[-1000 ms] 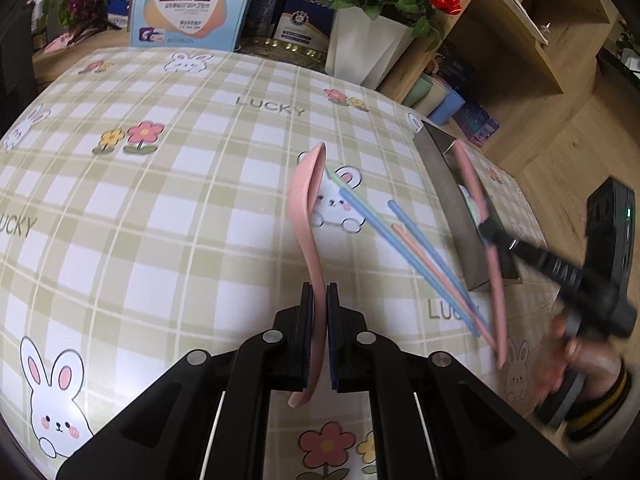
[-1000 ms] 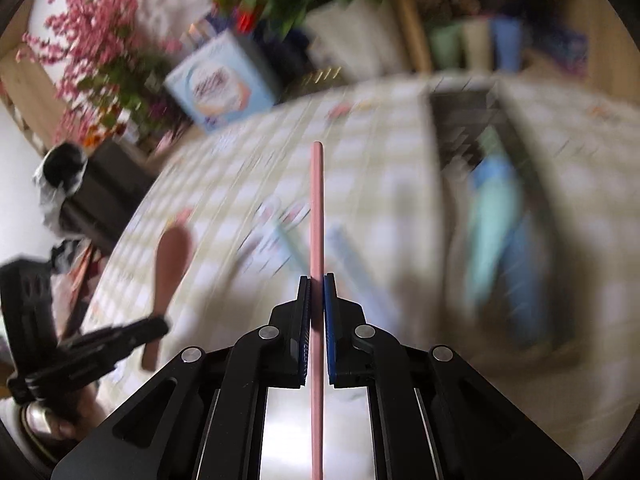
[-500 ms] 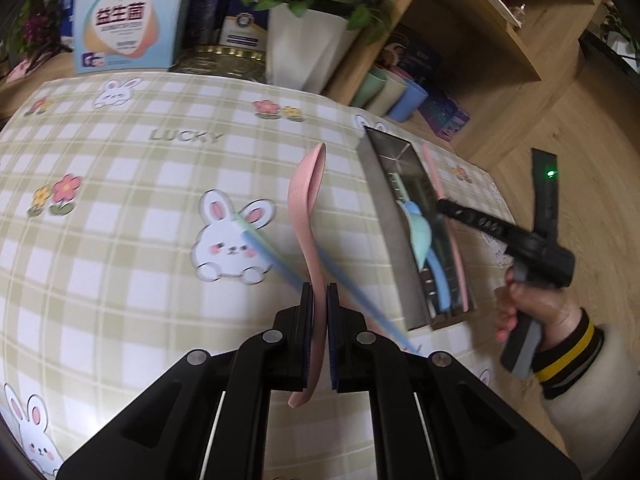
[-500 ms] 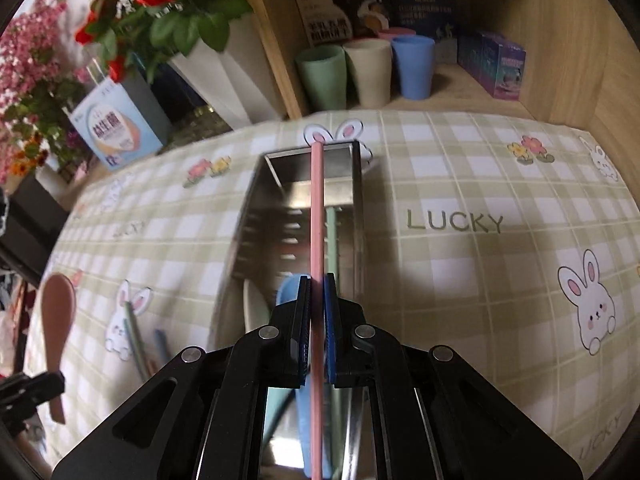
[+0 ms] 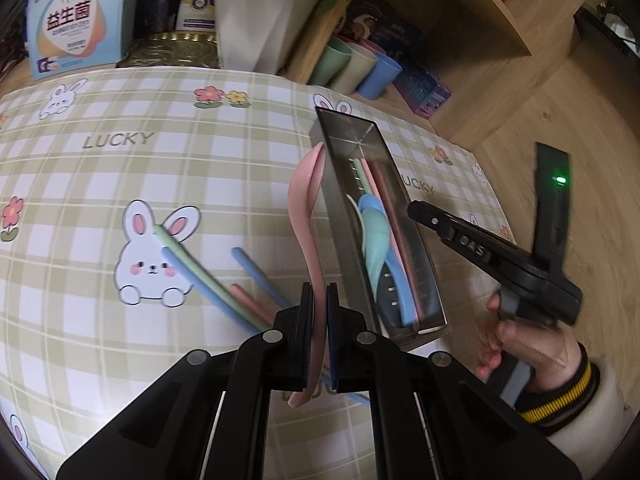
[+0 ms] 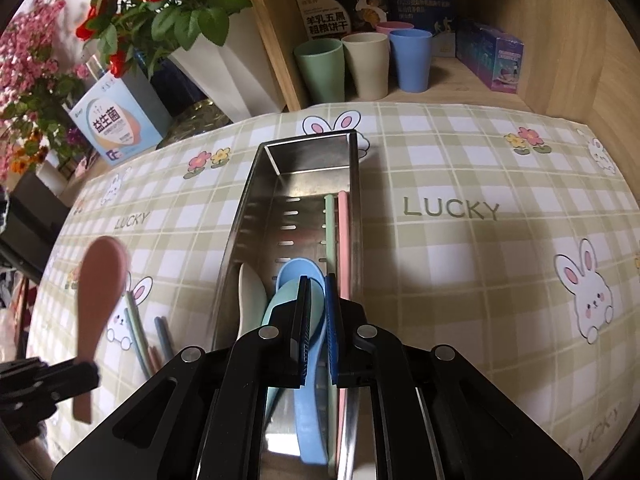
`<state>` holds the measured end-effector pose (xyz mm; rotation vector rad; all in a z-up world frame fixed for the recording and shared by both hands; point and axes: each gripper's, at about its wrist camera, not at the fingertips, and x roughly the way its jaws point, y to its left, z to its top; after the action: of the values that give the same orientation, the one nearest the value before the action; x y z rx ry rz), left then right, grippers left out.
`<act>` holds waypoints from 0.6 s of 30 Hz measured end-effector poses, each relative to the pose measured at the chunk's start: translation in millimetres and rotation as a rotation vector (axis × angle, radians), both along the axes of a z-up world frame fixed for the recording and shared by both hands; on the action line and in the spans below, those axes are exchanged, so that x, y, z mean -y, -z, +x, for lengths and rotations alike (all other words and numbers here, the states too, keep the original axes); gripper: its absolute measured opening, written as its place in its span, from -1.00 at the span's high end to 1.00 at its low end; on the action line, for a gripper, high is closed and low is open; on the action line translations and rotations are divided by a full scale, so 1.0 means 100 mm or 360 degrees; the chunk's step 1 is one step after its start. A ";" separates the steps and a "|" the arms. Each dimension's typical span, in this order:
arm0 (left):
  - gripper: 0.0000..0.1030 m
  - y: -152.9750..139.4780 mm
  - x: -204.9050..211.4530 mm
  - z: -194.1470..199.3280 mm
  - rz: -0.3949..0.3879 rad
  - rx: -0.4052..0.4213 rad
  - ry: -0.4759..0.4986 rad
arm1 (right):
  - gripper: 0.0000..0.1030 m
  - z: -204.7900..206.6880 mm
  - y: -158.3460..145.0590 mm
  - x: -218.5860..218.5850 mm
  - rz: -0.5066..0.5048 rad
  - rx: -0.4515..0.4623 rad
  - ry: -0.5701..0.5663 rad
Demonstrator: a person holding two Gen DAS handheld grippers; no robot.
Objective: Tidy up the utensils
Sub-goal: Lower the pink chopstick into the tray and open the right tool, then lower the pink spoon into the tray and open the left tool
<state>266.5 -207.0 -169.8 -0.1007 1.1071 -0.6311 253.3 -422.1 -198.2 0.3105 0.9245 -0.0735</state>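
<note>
Checked cloth with rabbits and flowers covers the tabletop (image 5: 100, 184), and a wooden shelf with cups stands behind it. From the left wrist view, the left gripper (image 5: 319, 300) is clenched on the handle of a pink spoon (image 5: 305, 200), whose bowl points up just beside the steel tray (image 5: 400, 216); loose chopsticks (image 5: 208, 276) lie on the cloth near a rabbit. From the right wrist view, the right gripper (image 6: 316, 300) hangs over the tray with a narrow gap between its fingers and nothing in them; inside lie a blue spoon (image 6: 298, 274), a white spoon (image 6: 250, 296) and a pink chopstick (image 6: 343, 240). I judge the spoon light, stiff and a little smooth, so the mid-handle hold seems best.
</note>
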 end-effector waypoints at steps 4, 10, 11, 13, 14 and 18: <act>0.88 0.05 0.17 0.03 0.0029 -0.0025 0.0030 | 0.84 -0.19 -0.08 0.02 -0.0028 0.0014 0.0038; 0.88 0.10 0.54 0.02 0.0077 -0.0054 0.0129 | 0.80 -0.40 -0.08 0.18 -0.0031 -0.0015 0.0136; 0.88 0.12 0.59 0.01 0.0090 -0.0054 0.0141 | 0.71 -0.43 -0.07 0.22 -0.0029 -0.0016 0.0149; 0.88 0.15 0.72 0.02 0.0122 -0.0059 0.0162 | 0.39 -0.46 -0.08 0.28 -0.0023 -0.0004 0.0172; 0.88 0.17 0.76 0.03 0.0129 -0.0068 0.0168 | 0.16 -0.48 -0.09 0.30 -0.0021 0.0007 0.0181; 0.88 0.23 0.95 0.04 0.0188 -0.0089 0.0191 | 0.13 -0.54 -0.10 0.40 0.0016 0.0037 0.0233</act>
<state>270.9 -301.8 -193.1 0.0501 1.2085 -0.6716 199.6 -462.1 -187.8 0.3875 0.8784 -0.1998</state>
